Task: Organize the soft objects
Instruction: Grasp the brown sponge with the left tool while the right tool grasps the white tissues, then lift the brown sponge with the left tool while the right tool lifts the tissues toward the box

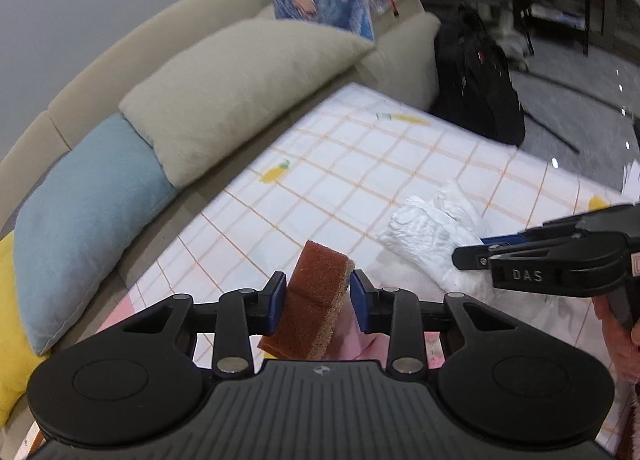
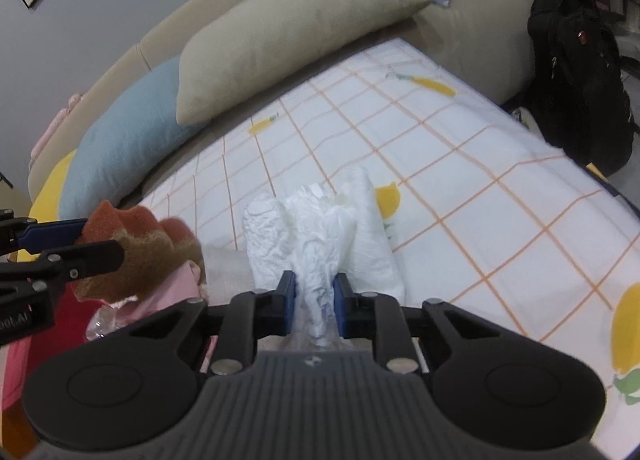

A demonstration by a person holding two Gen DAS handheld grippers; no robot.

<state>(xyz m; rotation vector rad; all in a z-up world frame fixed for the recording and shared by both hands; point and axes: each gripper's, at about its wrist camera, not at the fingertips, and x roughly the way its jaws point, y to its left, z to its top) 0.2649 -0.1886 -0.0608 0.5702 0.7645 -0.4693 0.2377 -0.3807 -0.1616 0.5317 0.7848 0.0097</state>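
Observation:
A brown scouring sponge (image 1: 320, 268) with a tan underside stands tilted between the pads of my left gripper (image 1: 319, 300), which is shut on it above the checked sheet. From the right wrist view the sponge (image 2: 148, 256) looks squeezed and wavy in the left gripper (image 2: 100, 242). A crumpled white plastic-like bundle (image 2: 320, 227) lies on the sheet. My right gripper (image 2: 314, 296) is shut on its near end, the material bunched between the blue pads. In the left wrist view the right gripper (image 1: 470, 250) comes in from the right at the bundle (image 1: 424, 232), with a hand behind it.
A white sheet (image 2: 460, 163) with orange checks and yellow fruit covers the sofa seat. Beige (image 1: 240, 91), blue (image 1: 88, 215) and yellow (image 1: 8, 320) pillows lean along the backrest. Pink cloth (image 2: 168, 296) lies near the sponge. A black backpack (image 1: 476, 83) stands beyond the sofa's end.

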